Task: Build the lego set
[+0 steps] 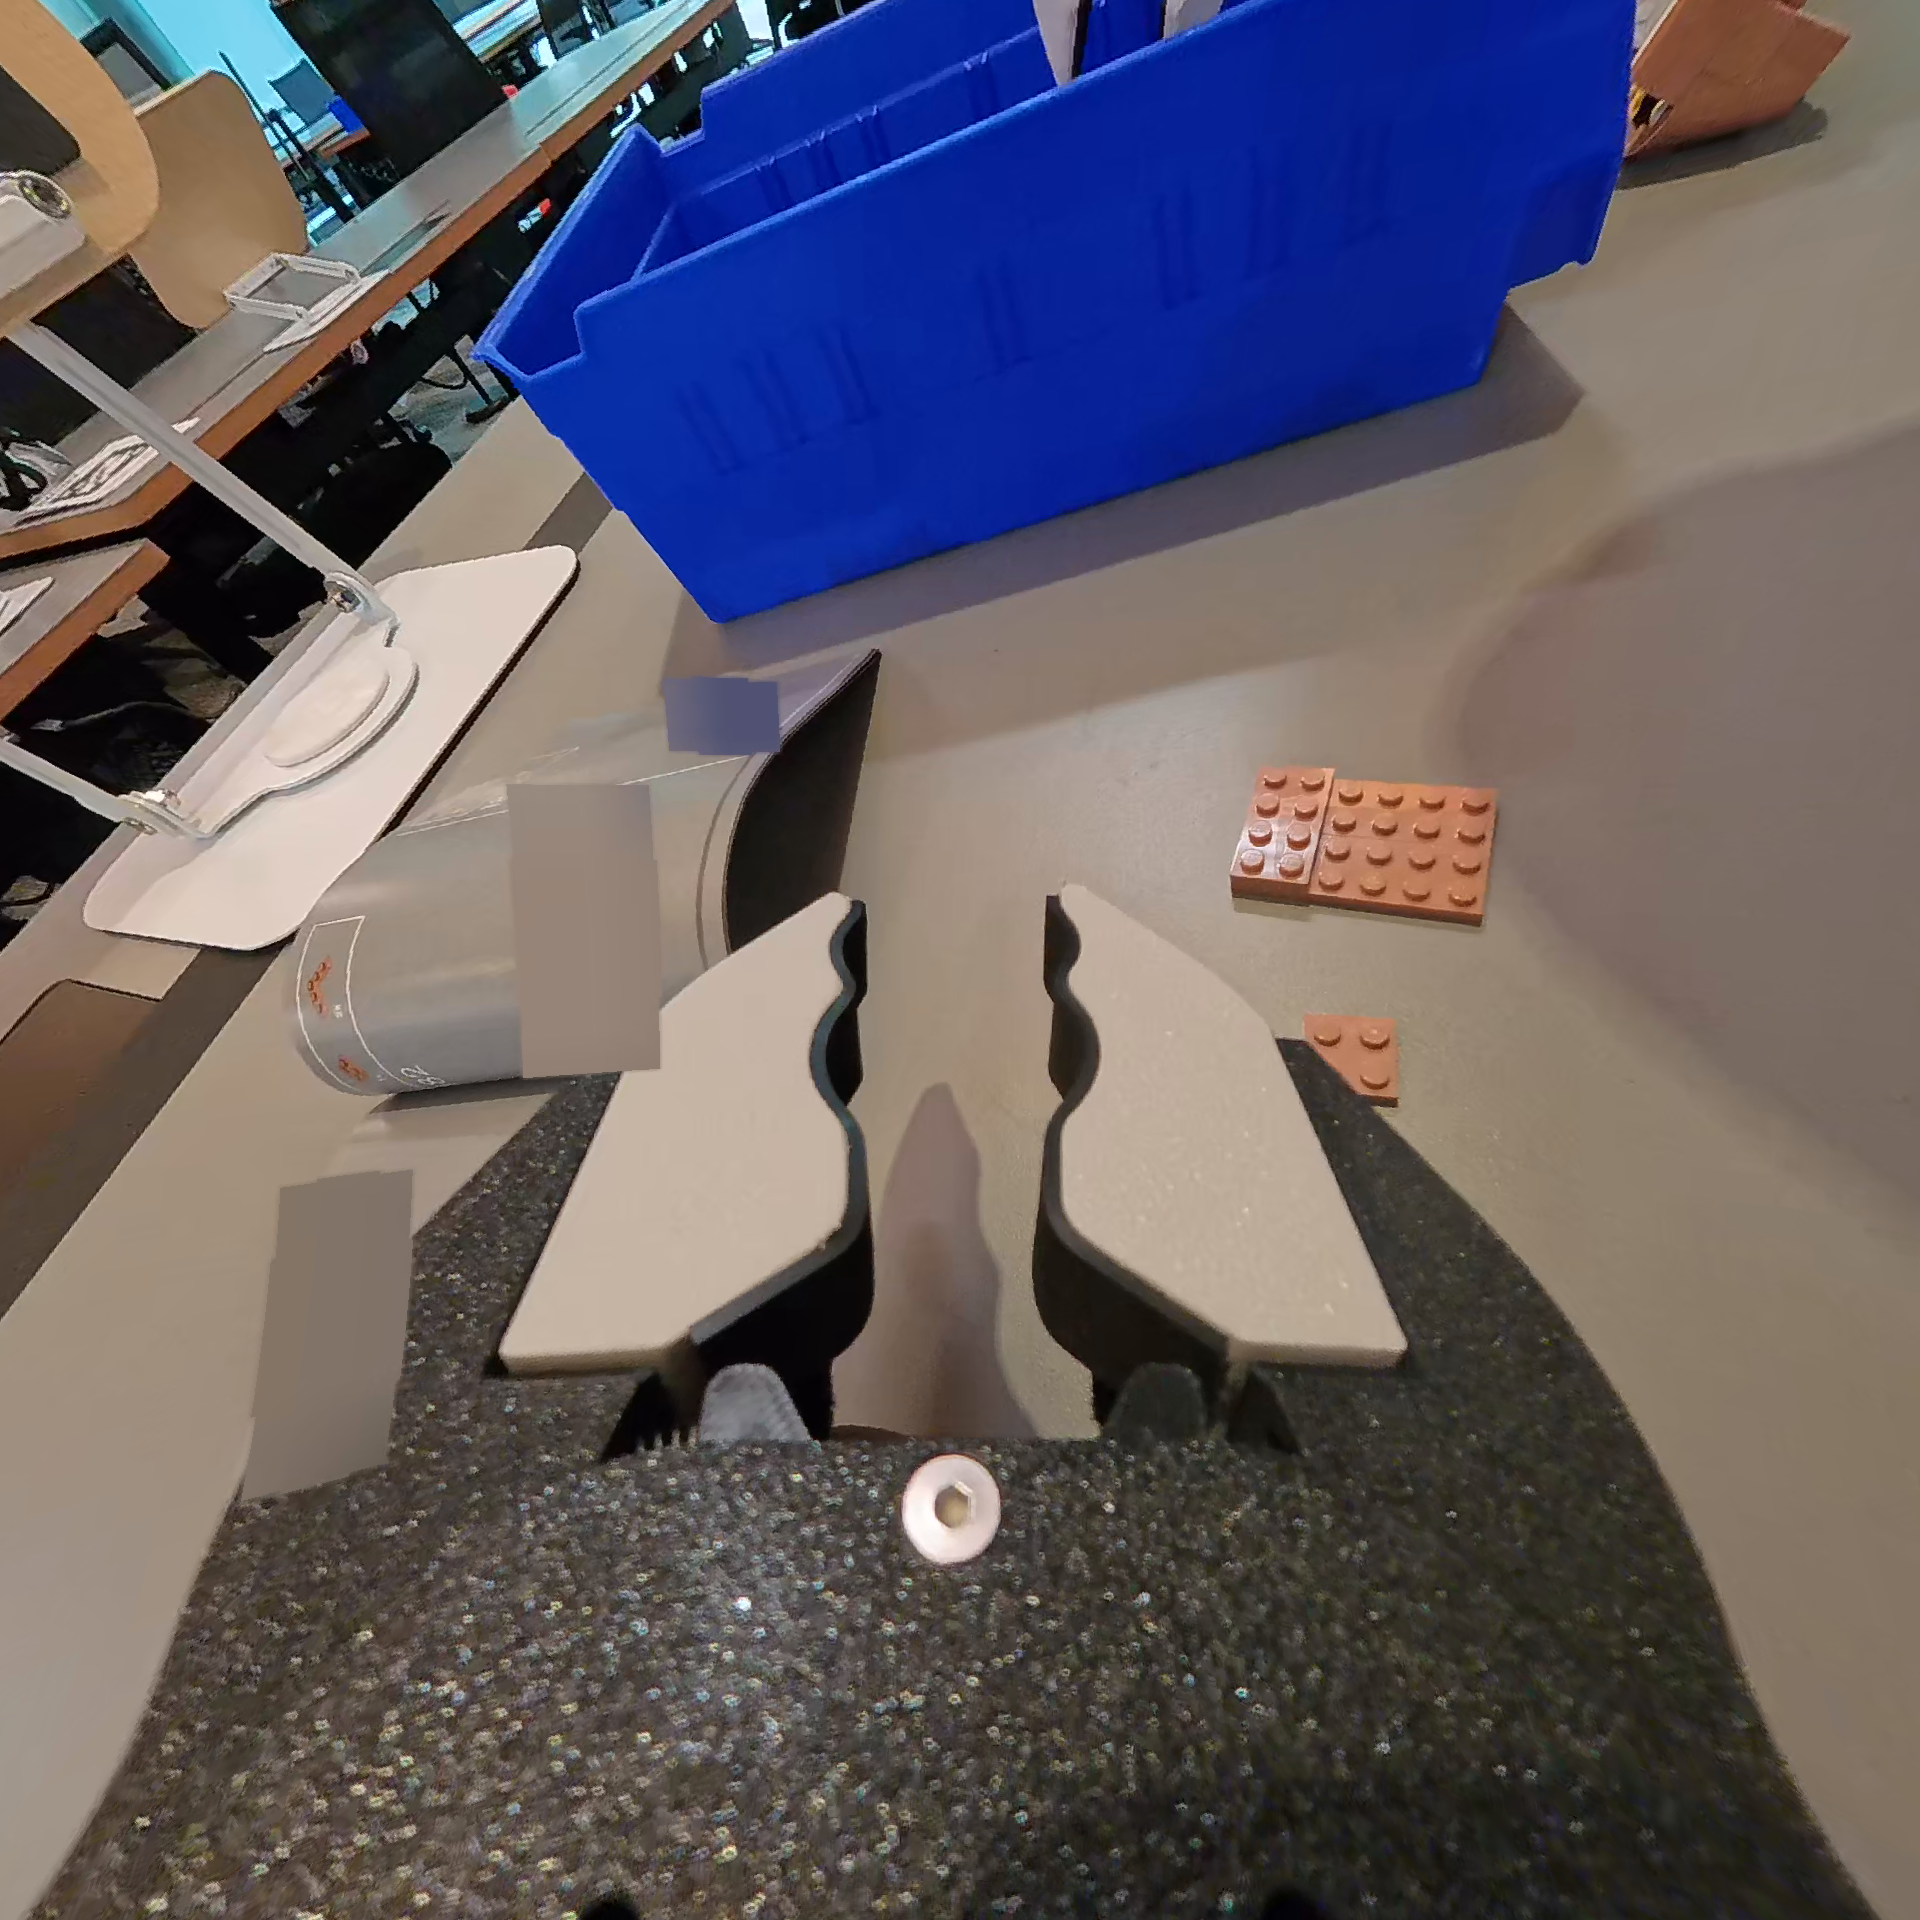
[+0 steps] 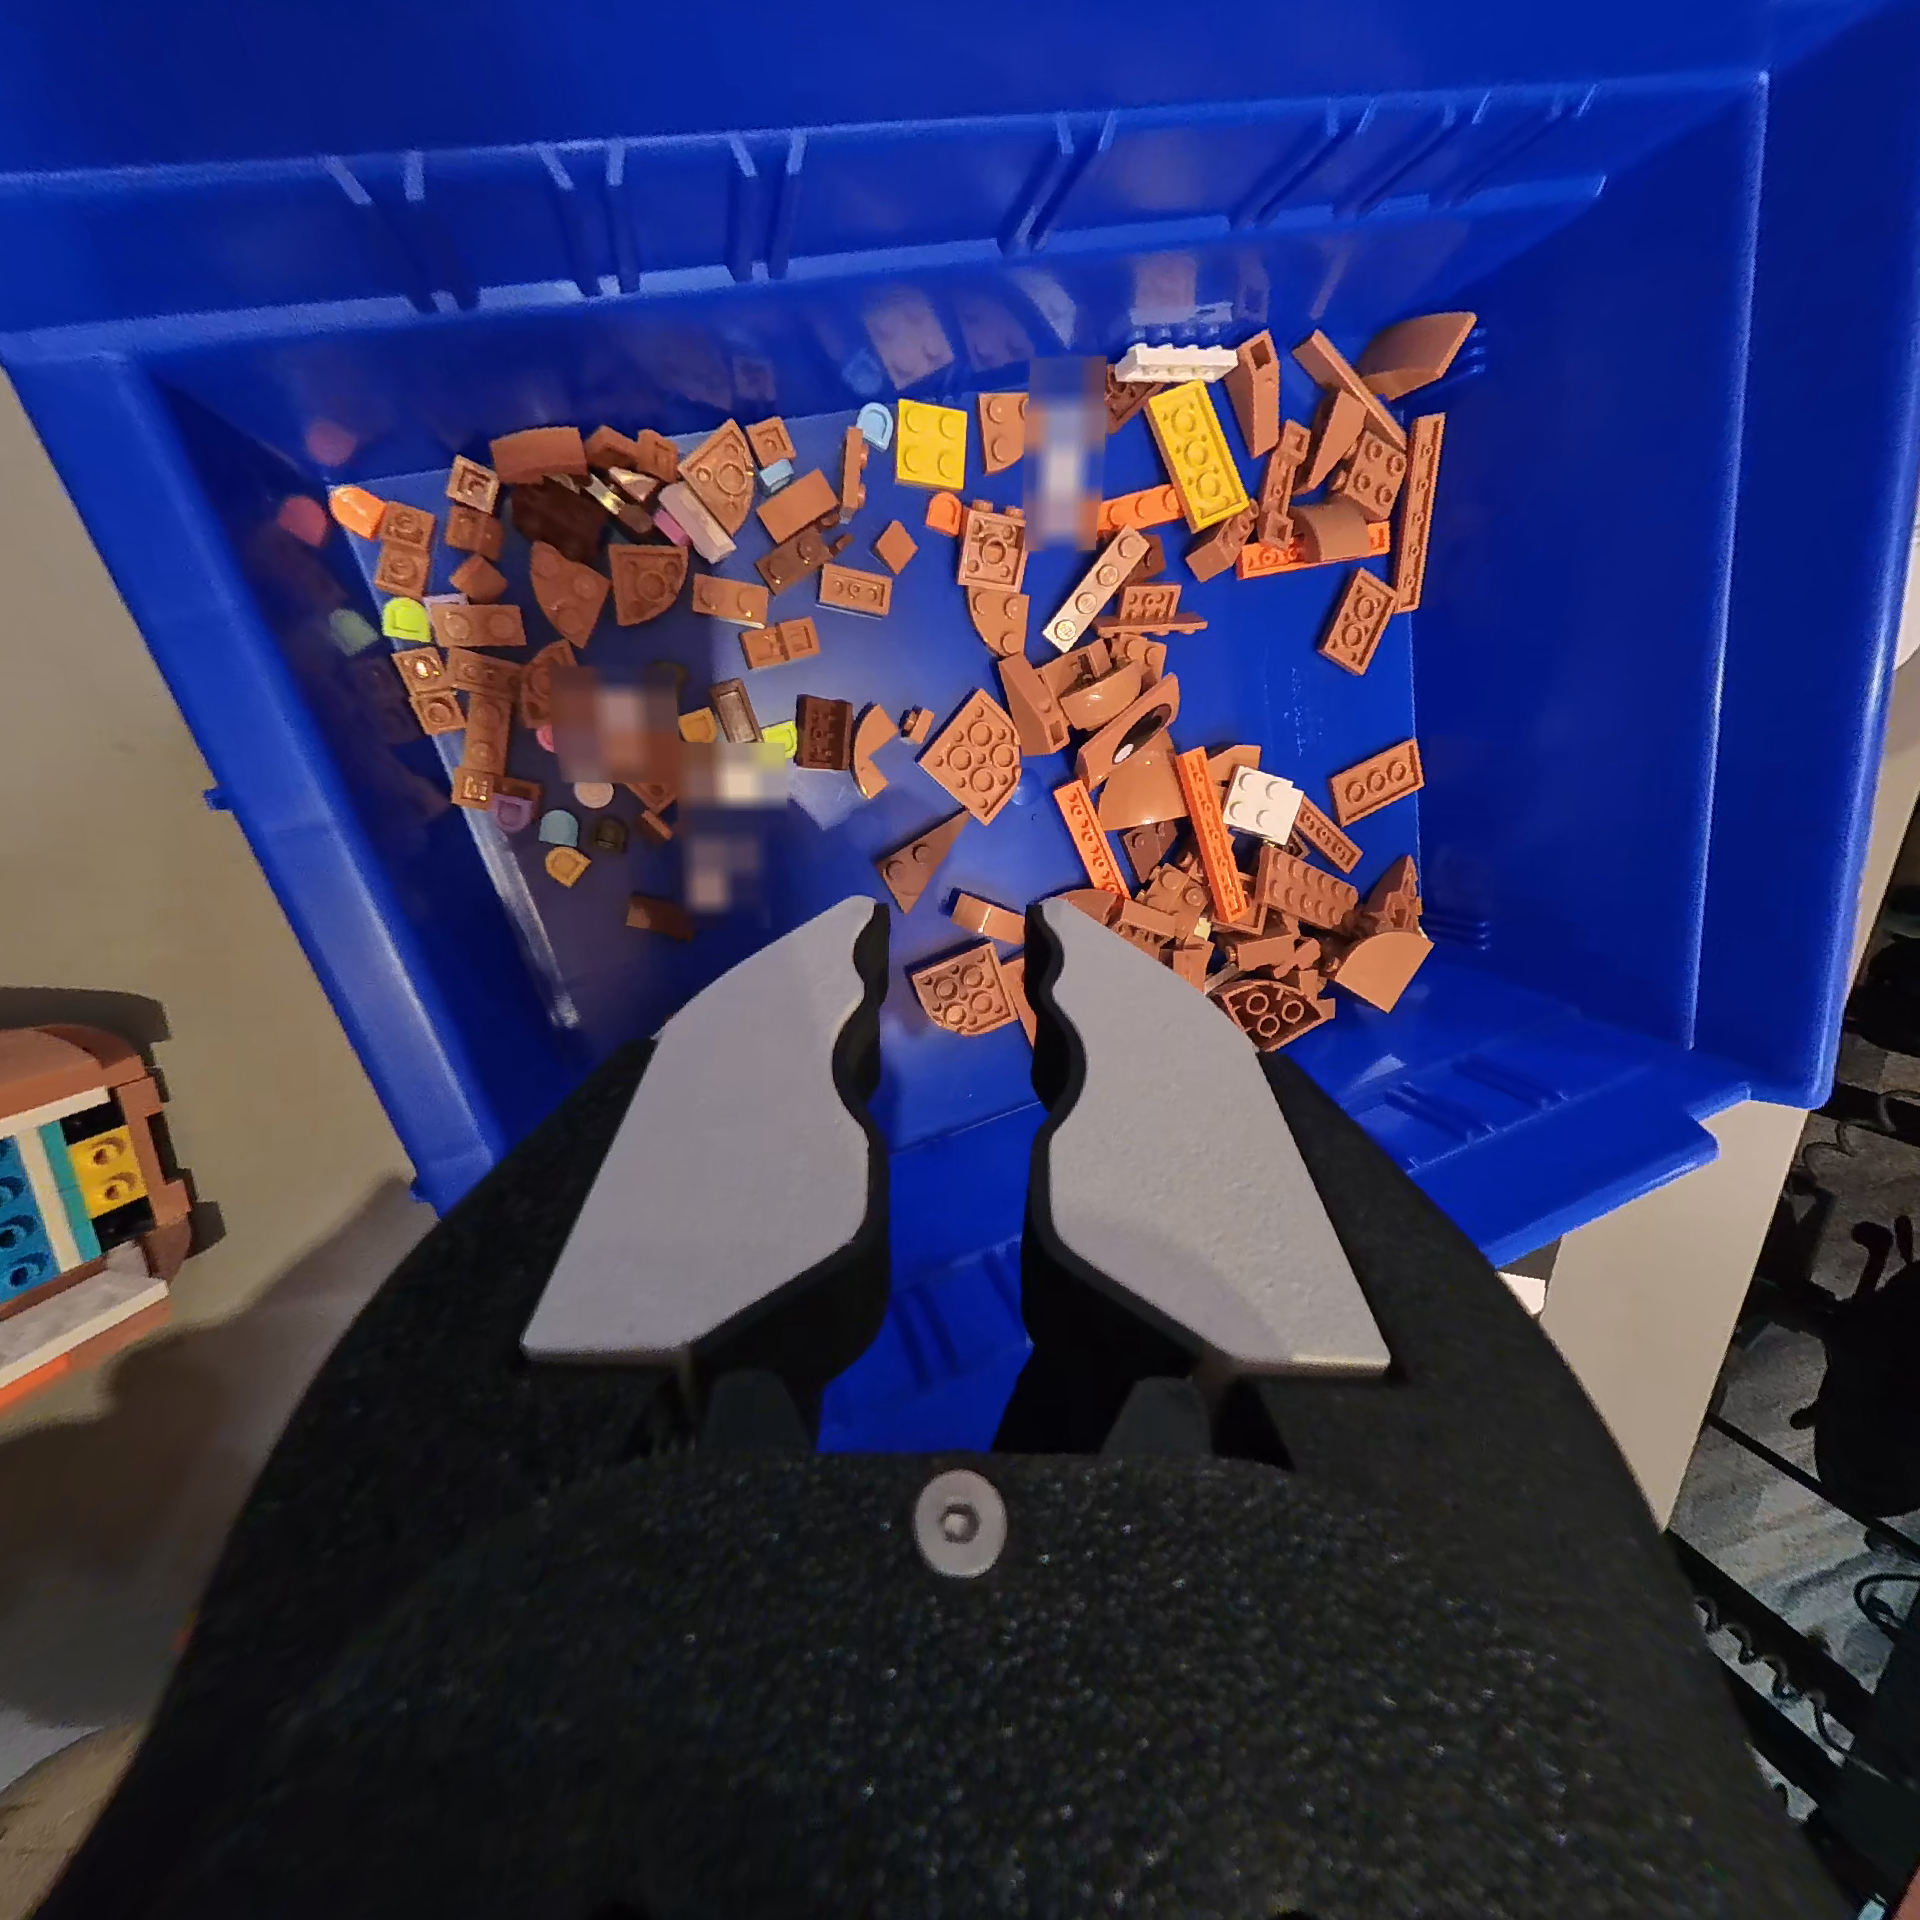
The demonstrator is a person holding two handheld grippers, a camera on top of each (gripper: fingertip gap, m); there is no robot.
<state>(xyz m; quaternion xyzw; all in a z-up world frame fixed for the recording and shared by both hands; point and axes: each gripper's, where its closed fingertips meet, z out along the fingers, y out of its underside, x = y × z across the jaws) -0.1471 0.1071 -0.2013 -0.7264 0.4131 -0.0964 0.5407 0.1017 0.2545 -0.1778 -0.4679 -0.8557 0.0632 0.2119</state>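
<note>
My left gripper point(image 1: 954, 914) is open and empty over the grey table. To its right lie joined brown plates point(image 1: 1366, 847), and nearer, a small brown 2x2 plate point(image 1: 1354, 1051). My right gripper point(image 2: 956, 920) is open and empty, and hangs over the near side of a blue bin point(image 2: 1621, 665). The bin holds many loose bricks point(image 2: 977, 753), mostly brown, with some yellow, orange and white ones. A rounded brown plate point(image 2: 961, 992) lies just beyond the right gripper's tips.
Two blue bins point(image 1: 1039, 343) stand at the back of the table in the left wrist view. An open instruction booklet point(image 1: 499, 935) lies left of the left gripper, with a white stand base point(image 1: 343, 727) behind it. A partly built model point(image 2: 83, 1184) sits left of the bin. Some 30 cm of space lies between my two pairs of fingers. The small brown 2x2 plate point(image 1: 1354, 1051) lies some 6 cm from my left tips, 30 cm from my right tips.
</note>
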